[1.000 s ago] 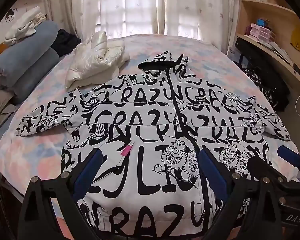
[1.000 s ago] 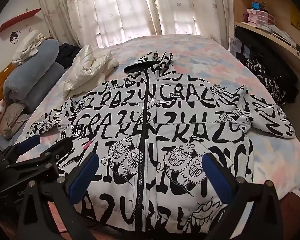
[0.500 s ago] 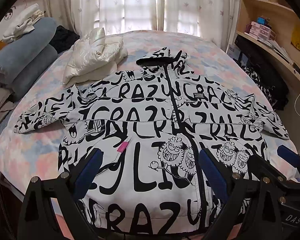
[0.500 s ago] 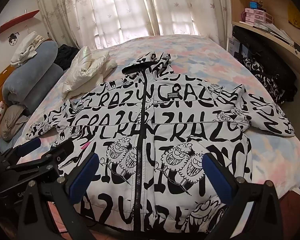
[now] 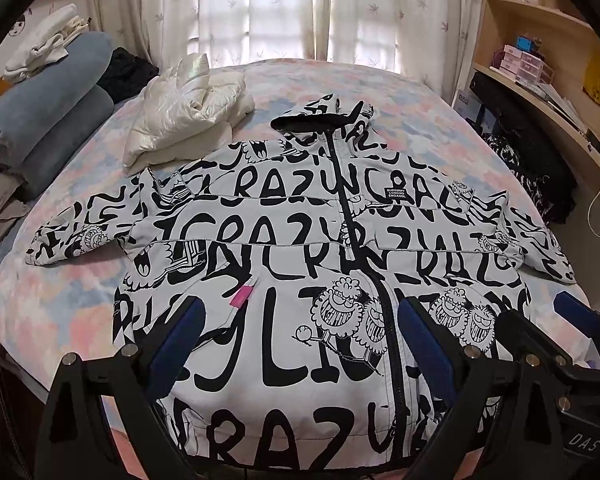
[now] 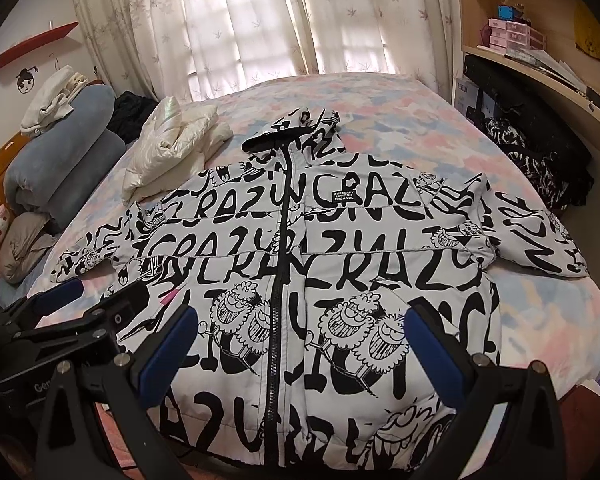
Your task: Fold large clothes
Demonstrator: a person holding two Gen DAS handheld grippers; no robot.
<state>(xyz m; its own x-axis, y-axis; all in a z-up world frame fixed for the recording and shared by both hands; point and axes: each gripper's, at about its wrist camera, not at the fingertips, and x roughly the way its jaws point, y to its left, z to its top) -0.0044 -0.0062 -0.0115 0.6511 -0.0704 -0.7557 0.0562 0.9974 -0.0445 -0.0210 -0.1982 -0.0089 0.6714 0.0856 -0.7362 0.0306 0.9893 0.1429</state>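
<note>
A large white hooded jacket [image 5: 300,248] with black "CRAZY" lettering lies flat and zipped on the bed, sleeves spread left and right, hem toward me. It also shows in the right wrist view [image 6: 340,248]. My left gripper [image 5: 300,332] is open and empty above the hem, left of the zip. My right gripper [image 6: 300,340] is open and empty above the hem, over the zip. The right gripper shows at the lower right of the left wrist view [image 5: 548,332]; the left gripper shows at the lower left of the right wrist view [image 6: 84,312].
A folded cream puffer jacket [image 5: 184,116] lies by the patterned jacket's left shoulder. Rolled grey-blue bedding [image 5: 48,124] is stacked at the left. A shelf unit [image 5: 540,80] and dark clothes [image 5: 536,168] stand at the right. Curtains [image 5: 300,12] hang behind the bed [image 5: 60,292].
Both grippers have drawn back and risen slightly, so more of the jacket's hem shows. The jacket has not moved.
</note>
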